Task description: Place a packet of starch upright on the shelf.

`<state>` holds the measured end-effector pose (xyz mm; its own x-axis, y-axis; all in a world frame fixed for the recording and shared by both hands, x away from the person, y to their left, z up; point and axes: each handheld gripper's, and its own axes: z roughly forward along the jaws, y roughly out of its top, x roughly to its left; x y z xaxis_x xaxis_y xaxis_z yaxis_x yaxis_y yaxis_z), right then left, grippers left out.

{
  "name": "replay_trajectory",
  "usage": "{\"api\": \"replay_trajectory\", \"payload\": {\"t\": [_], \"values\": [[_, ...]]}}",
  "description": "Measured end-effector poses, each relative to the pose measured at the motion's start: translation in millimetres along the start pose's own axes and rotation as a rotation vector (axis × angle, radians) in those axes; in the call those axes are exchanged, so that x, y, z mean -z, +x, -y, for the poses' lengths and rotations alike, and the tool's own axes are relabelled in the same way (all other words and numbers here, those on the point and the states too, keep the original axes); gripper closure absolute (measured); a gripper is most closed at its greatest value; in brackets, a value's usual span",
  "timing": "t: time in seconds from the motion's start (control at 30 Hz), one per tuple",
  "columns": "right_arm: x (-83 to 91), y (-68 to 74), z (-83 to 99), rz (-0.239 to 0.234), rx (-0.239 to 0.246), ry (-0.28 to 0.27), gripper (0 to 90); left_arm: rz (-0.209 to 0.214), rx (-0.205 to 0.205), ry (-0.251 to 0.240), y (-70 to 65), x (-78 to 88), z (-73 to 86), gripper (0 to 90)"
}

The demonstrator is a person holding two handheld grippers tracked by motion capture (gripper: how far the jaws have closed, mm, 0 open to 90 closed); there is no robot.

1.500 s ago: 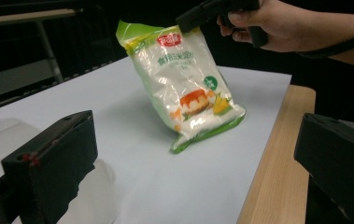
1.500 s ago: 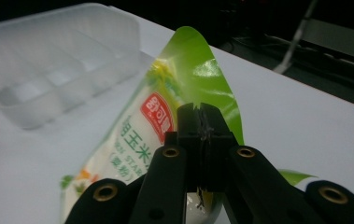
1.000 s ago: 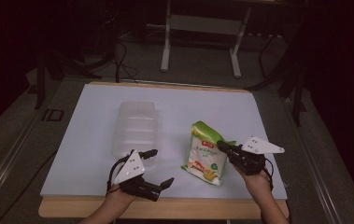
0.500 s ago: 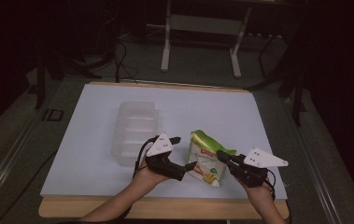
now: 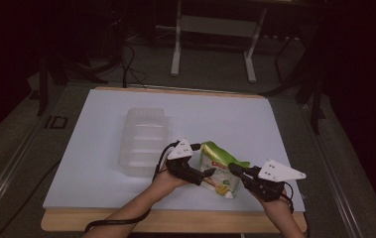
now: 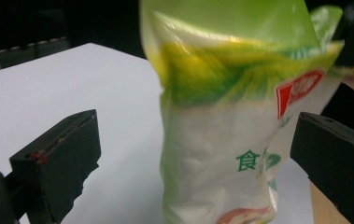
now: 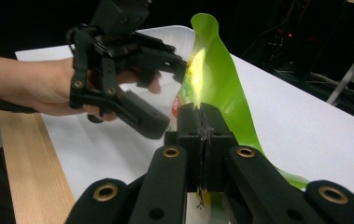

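Note:
A green and white snack bag [image 5: 219, 170] stands tilted near the table's front edge. My right gripper [image 5: 233, 169] is shut on the bag's green edge [image 7: 221, 79], and its jaws [image 7: 205, 123] are pressed together on the film. My left gripper [image 5: 208, 173] has come in from the left and is open. In the left gripper view its two jaws stand wide on either side of the bag [image 6: 221, 140], and neither pad touches it. In the right gripper view the left gripper [image 7: 170, 95] sits just beyond the bag.
A clear plastic lidded container [image 5: 143, 141] lies left of the bag, close behind the left hand. The white tabletop [image 5: 255, 124] stretches away behind and to the right. A wooden strip [image 5: 175, 220] runs along the front edge, and metal stand legs [image 5: 213, 44] rise beyond the table.
The left gripper has swung right from the front left of the table to the bag, and its jaws now straddle it. The right gripper has stayed put, still gripping the bag.

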<state>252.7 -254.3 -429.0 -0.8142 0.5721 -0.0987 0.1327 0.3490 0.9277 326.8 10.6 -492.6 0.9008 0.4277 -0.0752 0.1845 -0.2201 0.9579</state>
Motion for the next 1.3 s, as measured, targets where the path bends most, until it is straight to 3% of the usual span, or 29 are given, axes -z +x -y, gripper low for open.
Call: {"api": "replay_trajectory", "payload": {"t": [0.03, 0.17, 0.23, 0.27, 0.33, 0.47, 0.5, 0.6, 0.73, 0.87, 1.03, 1.1, 1.3], "values": [[0.0, 0.0, 0.0, 0.000, 0.000, 0.000, 88.8, 0.000, 0.000, 0.000, 0.0, 0.0, 0.0, 1.9], [-1.2, -0.1, -0.1, -0.018, -0.003, -0.003, 88.7, 0.079, 0.021, 0.004, 10.2, -11.3, 7.4, 2.8], [-1.1, 0.3, -0.3, -0.018, -0.001, -0.001, 88.8, 0.092, 0.024, 0.004, 11.8, -13.0, 8.7, 5.8], [-1.2, 0.2, -0.3, -0.021, 0.001, 0.000, 88.7, 0.127, 0.009, 0.015, 11.1, -16.8, 10.4, 5.8], [-1.2, -1.2, 0.2, -0.017, 0.000, -0.003, 88.7, 0.168, -0.014, 0.033, 9.6, -19.2, 10.8, 21.8], [-2.6, -2.4, 1.6, -0.013, -0.007, -0.007, 88.7, 0.183, -0.030, 0.027, 6.2, -19.6, 12.1, 41.7], [-2.7, -2.5, 1.9, -0.009, -0.007, -0.005, 88.7, 0.195, -0.029, 0.023, 6.4, -19.1, 12.9, 52.2], [-3.8, -2.5, 2.7, 0.008, -0.008, 0.008, 88.6, 0.200, -0.043, 0.023, 1.9, -17.9, 13.3, 70.7], [-3.5, -3.7, 2.4, 0.024, -0.012, 0.011, 88.2, 0.199, -0.017, 0.023, -0.8, -17.6, 13.3, 77.0], [-2.1, -6.2, 2.3, 0.032, -0.036, 0.005, 86.7, 0.185, -0.021, 0.021, -4.7, -17.2, 12.0, 79.6], [2.9, -7.9, -1.3, 0.026, -0.075, -0.038, 72.3, 0.174, -0.023, 0.007, -8.6, -15.7, 7.9, 81.9], [5.3, -7.8, -3.8, 0.013, -0.087, -0.060, 57.1, 0.169, -0.017, 0.006, -10.0, -14.7, 4.7, 81.9], [17.1, -9.0, -13.0, 0.049, -0.114, -0.114, 35.5, 0.164, -0.035, 0.005, -18.9, -13.9, -9.9, 82.0]]}}
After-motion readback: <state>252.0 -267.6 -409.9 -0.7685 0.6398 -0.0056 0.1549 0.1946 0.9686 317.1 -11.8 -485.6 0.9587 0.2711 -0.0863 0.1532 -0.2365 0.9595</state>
